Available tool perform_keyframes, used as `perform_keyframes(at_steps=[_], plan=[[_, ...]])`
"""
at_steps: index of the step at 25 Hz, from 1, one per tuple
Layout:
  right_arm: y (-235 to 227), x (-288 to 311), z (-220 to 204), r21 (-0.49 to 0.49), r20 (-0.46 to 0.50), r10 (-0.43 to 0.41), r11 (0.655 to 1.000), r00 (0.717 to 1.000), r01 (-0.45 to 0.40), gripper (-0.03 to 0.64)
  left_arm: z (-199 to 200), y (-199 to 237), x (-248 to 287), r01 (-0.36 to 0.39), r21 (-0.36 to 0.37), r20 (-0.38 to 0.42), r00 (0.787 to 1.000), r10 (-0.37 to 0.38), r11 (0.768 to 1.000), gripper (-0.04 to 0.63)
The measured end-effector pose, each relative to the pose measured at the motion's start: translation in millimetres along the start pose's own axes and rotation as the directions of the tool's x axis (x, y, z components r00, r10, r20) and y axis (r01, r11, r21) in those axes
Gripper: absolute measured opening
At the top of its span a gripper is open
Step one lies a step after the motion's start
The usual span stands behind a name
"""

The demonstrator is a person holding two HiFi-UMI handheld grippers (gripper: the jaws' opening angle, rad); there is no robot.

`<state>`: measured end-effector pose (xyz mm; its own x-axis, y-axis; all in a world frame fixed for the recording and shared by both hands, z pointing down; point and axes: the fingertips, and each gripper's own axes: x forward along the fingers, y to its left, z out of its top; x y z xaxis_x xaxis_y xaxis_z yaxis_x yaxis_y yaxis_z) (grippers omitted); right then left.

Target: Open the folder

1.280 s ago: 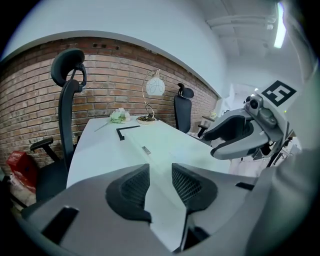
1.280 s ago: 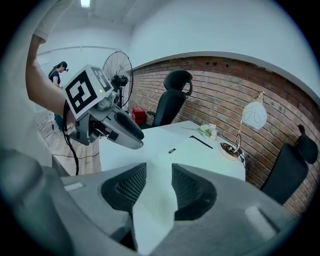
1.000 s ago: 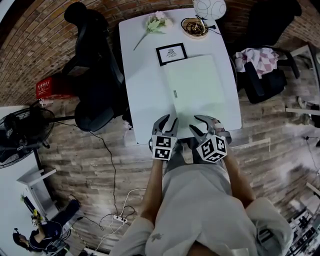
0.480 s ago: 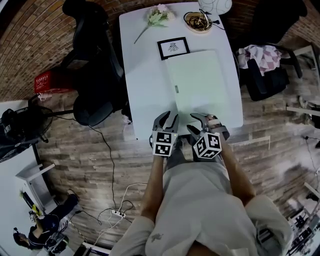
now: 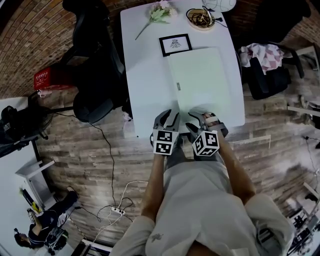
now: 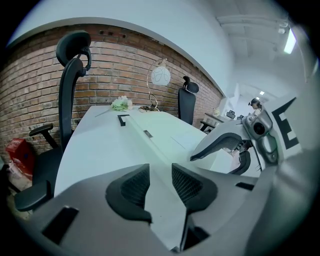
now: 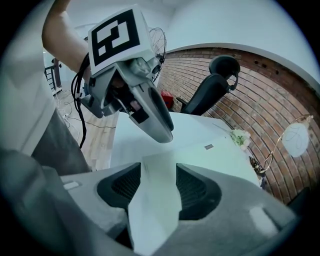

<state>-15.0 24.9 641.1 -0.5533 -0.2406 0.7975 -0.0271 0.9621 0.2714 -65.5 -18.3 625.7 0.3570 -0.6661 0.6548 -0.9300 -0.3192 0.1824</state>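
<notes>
The person's torso and forearms fill the bottom of the head view, and each marker cube covers the back of its gripper, so only the jaw tips show there.

The left gripper point(image 6: 160, 174) has its jaws apart. A pale wedge of surface runs up through the gap and the pads stand clear of it. I cannot tell whether that wedge is desk or folder.

The right gripper point(image 7: 159, 172) sits just beside the left one. Its jaws have just been opening and stand wide. A pale sheet fills the gap from pad to pad. It looks like the folder's near edge, but neither pad visibly presses on it, and its lower end is lost behind the gripper body.

The folder point(image 5: 200, 80) lies closed and flat on the white desk point(image 5: 145, 95), reaching straight ahead from both pairs of jaws. The jaw tips hide its near edge in the head view. A small label point(image 5: 177, 86) sits on its long edge, ahead of the left jaws; its print is too small to read.

Beyond the folder's far end lies a framed picture point(image 5: 175, 44). Past that are a flower point(image 5: 159, 12) and a bowl point(image 5: 199, 19) of tangled cords. A lamp globe point(image 5: 218, 4) is cut off by the top edge.
</notes>
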Motion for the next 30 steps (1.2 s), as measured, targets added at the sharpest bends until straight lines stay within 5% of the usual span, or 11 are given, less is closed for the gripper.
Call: perform_keyframes(at_steps=[19, 30], plan=[[9, -3, 2, 0.019, 0.047, 0.095, 0.995, 0.994, -0.096, 0.074, -7, -2, 0, 0.015, 0.012, -0.017, 1.000, -0.015, 1.000, 0.140], [1, -13, 11, 0.084, 0.091, 0.058, 0.994, 0.994, -0.066, 0.025, -8, -4, 3, 0.034, 0.025, -0.027, 0.999, -0.033, 0.999, 0.140]])
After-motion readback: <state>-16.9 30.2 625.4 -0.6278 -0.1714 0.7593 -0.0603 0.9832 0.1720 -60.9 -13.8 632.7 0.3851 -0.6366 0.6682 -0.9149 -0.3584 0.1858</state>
